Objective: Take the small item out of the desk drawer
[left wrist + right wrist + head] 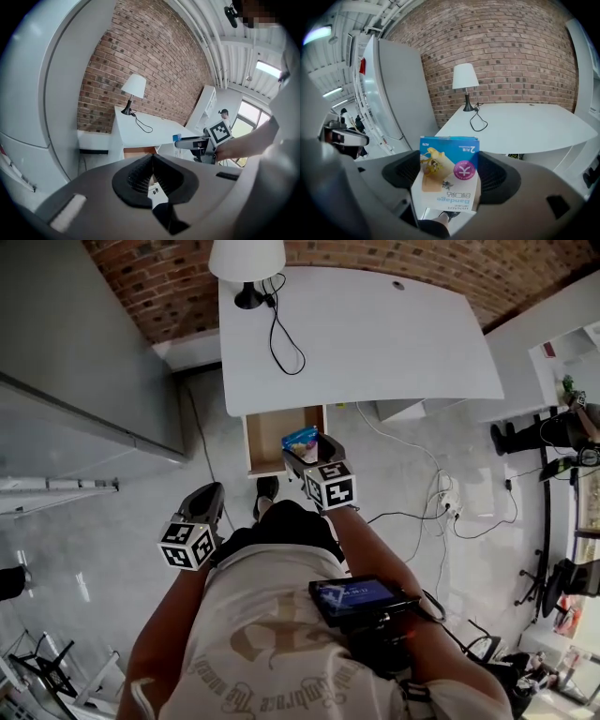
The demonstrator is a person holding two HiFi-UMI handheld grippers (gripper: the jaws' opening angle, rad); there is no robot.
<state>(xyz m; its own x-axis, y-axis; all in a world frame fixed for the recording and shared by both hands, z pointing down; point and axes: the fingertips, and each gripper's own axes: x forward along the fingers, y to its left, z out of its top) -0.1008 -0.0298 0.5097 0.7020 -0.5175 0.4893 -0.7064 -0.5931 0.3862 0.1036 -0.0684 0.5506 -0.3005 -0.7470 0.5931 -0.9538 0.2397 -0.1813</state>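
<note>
1. White desk (375,334) fills the top of the head view, carrying a white-shaded table lamp (247,263) and a looped black cable (281,334). Below its front edge the shallow wooden drawer (265,439) stands pulled out. The right gripper (312,454) is over the drawer's right side, and the small blue-and-white cardboard bandage box (300,439) shows at its tip. The left gripper (208,493) hangs to the lower left, well apart from the drawer, over the pale floor (112,549).

2. In the left gripper view, that gripper's jaws are pressed together with nothing between them. Across the frame the right gripper holds the box at about desktop height. I judge the box to be lifted out of the drawer, not resting in it.

3. In the right gripper view, the jaws pinch the box by its lower part, pads against its flat faces. The box is upright and its upper half sticks out past the jaws. The desk and a red brick wall (511,56) lie beyond.

4. The box looks like thin, light card, so steady, modest pressure should stop it crushing or sliding. It is best drawn up and back toward the body, clear of the drawer front and the desk edge. The idle left gripper is free to push the drawer shut.
</note>
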